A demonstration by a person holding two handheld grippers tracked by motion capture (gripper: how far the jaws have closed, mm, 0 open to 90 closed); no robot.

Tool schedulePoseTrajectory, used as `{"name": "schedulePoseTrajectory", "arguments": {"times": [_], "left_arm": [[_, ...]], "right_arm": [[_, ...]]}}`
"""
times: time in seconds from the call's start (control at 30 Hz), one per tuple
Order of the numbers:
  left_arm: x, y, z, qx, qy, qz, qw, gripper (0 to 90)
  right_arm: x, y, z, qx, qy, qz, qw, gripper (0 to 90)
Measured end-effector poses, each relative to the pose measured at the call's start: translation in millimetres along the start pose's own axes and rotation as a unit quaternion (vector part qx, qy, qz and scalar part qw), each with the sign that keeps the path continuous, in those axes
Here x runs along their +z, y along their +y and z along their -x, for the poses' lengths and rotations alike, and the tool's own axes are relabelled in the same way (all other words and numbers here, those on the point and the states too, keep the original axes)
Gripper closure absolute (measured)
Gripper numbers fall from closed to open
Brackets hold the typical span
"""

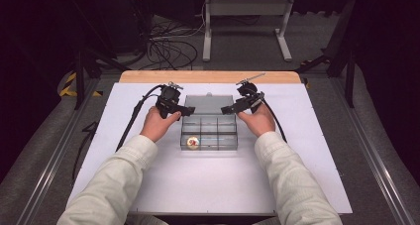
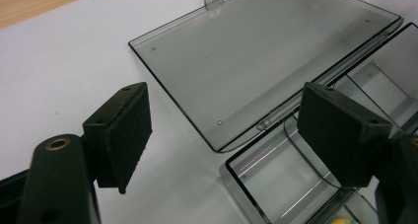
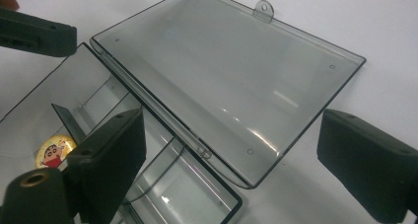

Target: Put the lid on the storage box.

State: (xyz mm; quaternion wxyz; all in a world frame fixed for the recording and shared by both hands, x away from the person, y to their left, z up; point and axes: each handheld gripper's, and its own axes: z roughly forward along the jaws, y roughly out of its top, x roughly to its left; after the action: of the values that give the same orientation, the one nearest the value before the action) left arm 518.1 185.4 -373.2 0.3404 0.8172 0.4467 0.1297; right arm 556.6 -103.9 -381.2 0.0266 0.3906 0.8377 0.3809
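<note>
Clear smoky plastic compartment box [image 1: 209, 132] sits mid-sheet on the white table surface [image 1: 213, 185]; its hinged transparent lid [image 2: 256, 61] lies flat and open on the far side, taking up the sheet beyond the box. Thin upright dividers [image 3: 66, 118] split the interior. One near-left cell holds a small round cartoon badge [image 1: 192, 143]. Left gripper [image 1: 182, 112] and right gripper [image 1: 229, 109], jaws spread, hang over the box's far corners. Bare white sheet is free near, left and right of the box.

On the white bench [image 1: 148, 185], 2 hand-held grippers flank an open clear compartment box [image 1: 209, 131] holding 1 small badge [image 1: 192, 142].
</note>
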Motion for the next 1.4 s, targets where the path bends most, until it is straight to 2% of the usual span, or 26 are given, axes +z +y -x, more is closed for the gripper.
{"name": "schedulePoseTrajectory", "arguments": {"times": [0.23,0.57,0.77,0.9,0.97,1.4], "left_arm": [[6.6,-0.7,-0.9,-0.020,-0.006,-0.008,0.9998,21.8],[13.3,-2.4,0.5,-0.030,-0.026,-0.025,0.9989,21.7],[16.9,-3.2,-1.8,-0.037,-0.021,-0.031,0.9986,21.3],[20.8,-4.3,-3.7,-0.056,-0.036,-0.047,0.9967,21.1],[22.0,-4.6,-3.5,-0.060,-0.036,-0.051,0.9962,21.1],[26.9,-4.8,-2.9,-0.071,-0.049,-0.054,0.9948,20.8]], "right_arm": [[7.3,-2.3,0.8,0.012,0.012,-0.011,0.9998,9.6],[13.6,-5.2,3.2,0.019,0.018,-0.027,0.9993,8.1],[17.6,-7.0,4.1,0.024,0.017,-0.038,0.9988,7.4],[20.3,-8.3,4.7,0.027,0.014,-0.049,0.9984,7.4],[21.1,-8.8,5.1,0.027,0.012,-0.053,0.9982,7.4],[25.1,-10.0,5.9,0.034,0.019,-0.064,0.9972,8.2]]}}
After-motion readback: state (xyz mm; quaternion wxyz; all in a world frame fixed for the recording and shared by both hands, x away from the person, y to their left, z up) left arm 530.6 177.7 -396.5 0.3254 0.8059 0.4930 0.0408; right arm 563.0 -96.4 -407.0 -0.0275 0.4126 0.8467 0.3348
